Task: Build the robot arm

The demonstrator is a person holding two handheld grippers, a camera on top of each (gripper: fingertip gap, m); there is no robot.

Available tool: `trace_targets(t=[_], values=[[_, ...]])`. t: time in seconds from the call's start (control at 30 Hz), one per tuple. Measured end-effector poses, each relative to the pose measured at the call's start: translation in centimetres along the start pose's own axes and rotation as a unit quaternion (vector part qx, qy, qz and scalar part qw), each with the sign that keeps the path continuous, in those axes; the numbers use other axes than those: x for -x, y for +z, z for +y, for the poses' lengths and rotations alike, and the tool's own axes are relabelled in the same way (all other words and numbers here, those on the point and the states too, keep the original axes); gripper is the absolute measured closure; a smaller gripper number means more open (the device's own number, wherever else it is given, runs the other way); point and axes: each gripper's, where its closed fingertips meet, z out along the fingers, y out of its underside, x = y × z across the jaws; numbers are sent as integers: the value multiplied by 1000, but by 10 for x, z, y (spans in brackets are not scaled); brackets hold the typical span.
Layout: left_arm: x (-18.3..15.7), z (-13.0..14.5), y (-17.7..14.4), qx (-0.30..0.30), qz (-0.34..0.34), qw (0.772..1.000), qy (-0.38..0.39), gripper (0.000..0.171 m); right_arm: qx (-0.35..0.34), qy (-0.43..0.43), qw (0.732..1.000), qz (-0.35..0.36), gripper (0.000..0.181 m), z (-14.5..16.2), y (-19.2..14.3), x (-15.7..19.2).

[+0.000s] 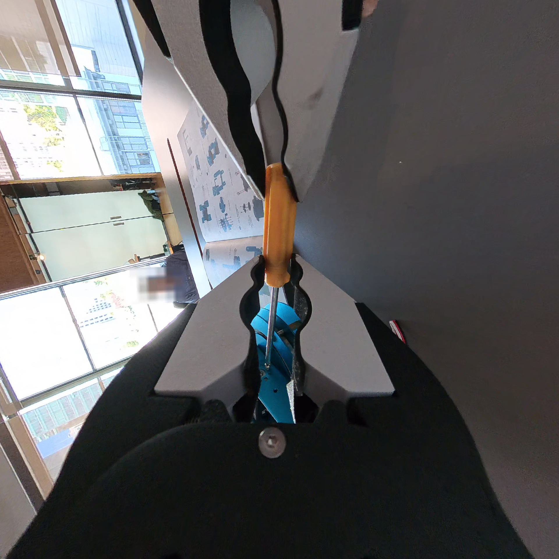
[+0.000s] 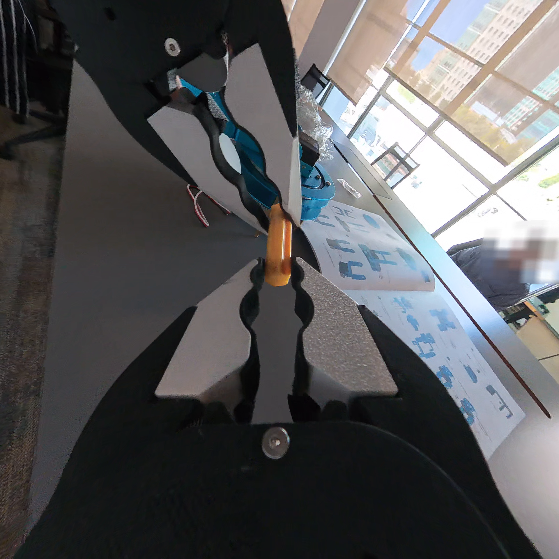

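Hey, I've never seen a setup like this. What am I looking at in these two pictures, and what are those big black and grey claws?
There is no robot here. A person holds a two-finger tool in each hand, and a camera on each tool looks forward along its fingers. One picture comes from the left gripper, the other from the right gripper. Each picture also shows the other gripper opposite. The left gripper is shut on a blue metal part. The right gripper is shut on the orange handle of a screwdriver, whose tip touches the blue part. Beneath is a dark grey table with printed instruction sheets and a red and white wire.
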Motion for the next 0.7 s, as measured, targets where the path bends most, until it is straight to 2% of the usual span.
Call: trace_targets(t=[0.2,0.3,0.33,0.4,0.5,0.63,0.7], values=[[4,2,-2,-2,-11,1000,-26,154,-2,120,992,-35,167,-2,0,-5],[6,11,-8,20,-15,997,-76,111,-6,214,974,-68,167,-3,0,-5],[7,15,-13,20,-15,995,-101,105,-7,241,967,-79,167,-4,0,-4],[15,24,-28,8,-32,987,-156,104,-13,294,951,-96,167,-6,-1,-5],[32,51,-54,-5,-65,961,-268,107,-20,375,919,-121,167,-8,-2,-7],[32,100,-66,18,-57,902,-429,99,-29,478,866,-143,167,-9,-2,-10],[24,109,-64,8,-32,870,-492,95,-32,521,840,-148,167,-9,-2,-11]])
